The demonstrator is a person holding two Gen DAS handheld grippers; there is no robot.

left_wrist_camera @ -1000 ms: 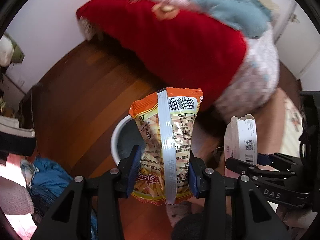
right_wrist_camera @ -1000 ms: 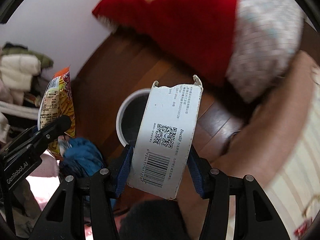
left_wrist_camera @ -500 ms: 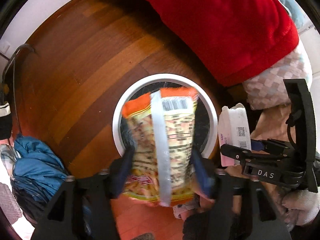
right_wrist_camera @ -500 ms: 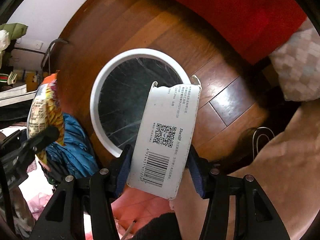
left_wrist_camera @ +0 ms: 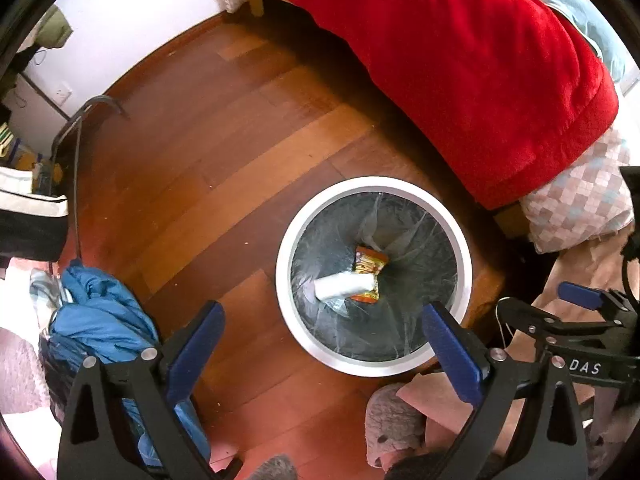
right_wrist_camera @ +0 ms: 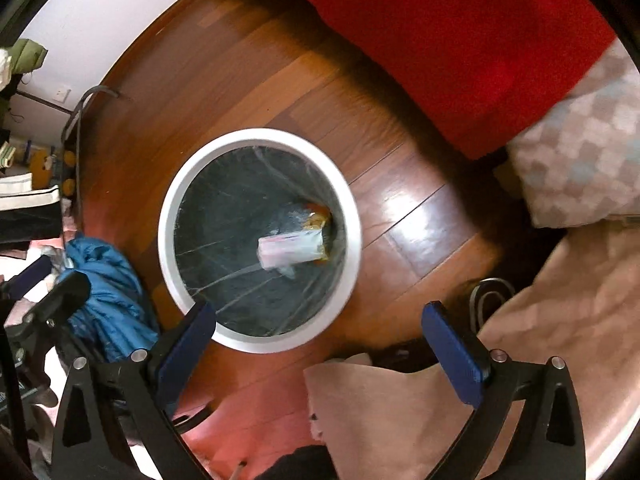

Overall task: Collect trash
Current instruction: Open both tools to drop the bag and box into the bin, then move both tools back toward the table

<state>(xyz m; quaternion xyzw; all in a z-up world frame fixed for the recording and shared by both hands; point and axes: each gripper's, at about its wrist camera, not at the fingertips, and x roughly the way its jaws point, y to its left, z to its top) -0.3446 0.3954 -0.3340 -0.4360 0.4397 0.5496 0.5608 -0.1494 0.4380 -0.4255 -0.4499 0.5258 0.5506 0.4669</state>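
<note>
- Left claw [left_wrist_camera: 322, 346]: its jaws have just been opening and now stand wide with nothing between them, pointing down above the near rim of the trash bin [left_wrist_camera: 464, 240].
- Right claw [right_wrist_camera: 318, 340]: jaws likewise just opened, wide apart and empty, above the bin's near rim.
- Two pieces of trash lie at the bottom of the one bin — an orange snack bag [left_wrist_camera: 370, 266] and a white box [left_wrist_camera: 344, 286] lying across it, the two touching.
- One bin, white-rimmed with a clear liner, stands on the wooden floor [left_wrist_camera: 208, 168].
- Beyond the bin: one red blanket [left_wrist_camera: 480, 60].
- Left of the bin: one blue cloth bundle [left_wrist_camera: 100, 320] on the floor.
</note>
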